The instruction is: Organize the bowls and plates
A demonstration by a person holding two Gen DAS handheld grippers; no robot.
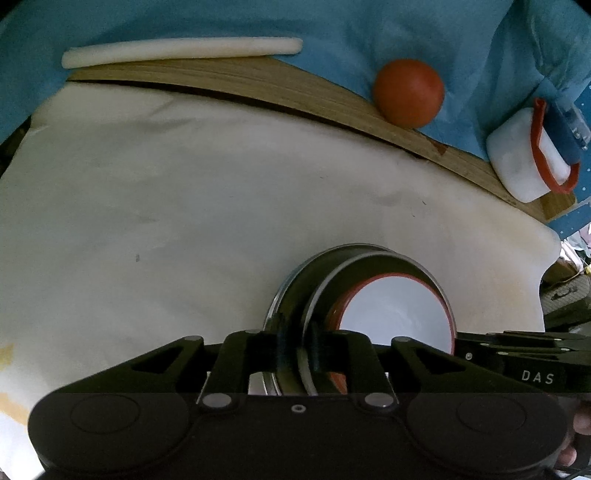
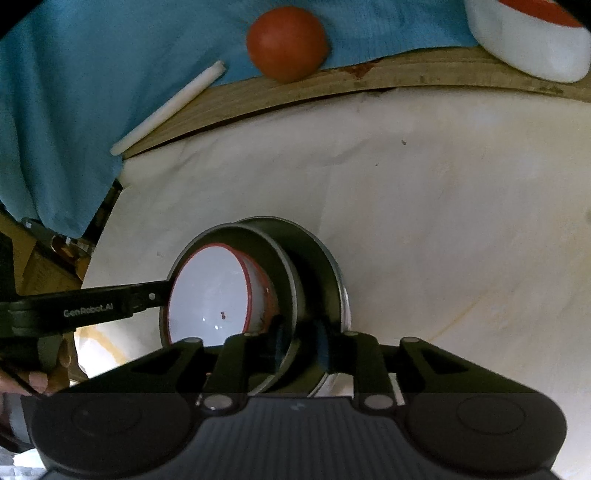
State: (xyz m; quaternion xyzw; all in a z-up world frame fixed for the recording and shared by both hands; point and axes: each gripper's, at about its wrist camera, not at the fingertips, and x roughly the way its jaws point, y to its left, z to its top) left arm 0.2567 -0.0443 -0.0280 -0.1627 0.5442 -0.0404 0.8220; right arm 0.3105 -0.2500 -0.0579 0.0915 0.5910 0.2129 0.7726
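Observation:
A stack of two steel bowls (image 1: 317, 280) with a white red-rimmed bowl (image 1: 399, 317) nested inside is held tilted above the cream cloth. My left gripper (image 1: 297, 350) is shut on the steel rims at one side. My right gripper (image 2: 301, 347) is shut on the steel rims (image 2: 295, 280) at the opposite side, and the white bowl (image 2: 214, 291) faces left in that view. The right gripper's arm shows at the right of the left wrist view (image 1: 524, 362); the left gripper's arm shows at the left of the right wrist view (image 2: 92, 306).
A cream cloth (image 1: 184, 206) covers the wooden table (image 1: 258, 85). At the back lie an orange-red ball (image 1: 408, 92), a white rod (image 1: 177, 50) and another white red-rimmed bowl on its side (image 1: 524, 158), against blue fabric (image 1: 332, 22).

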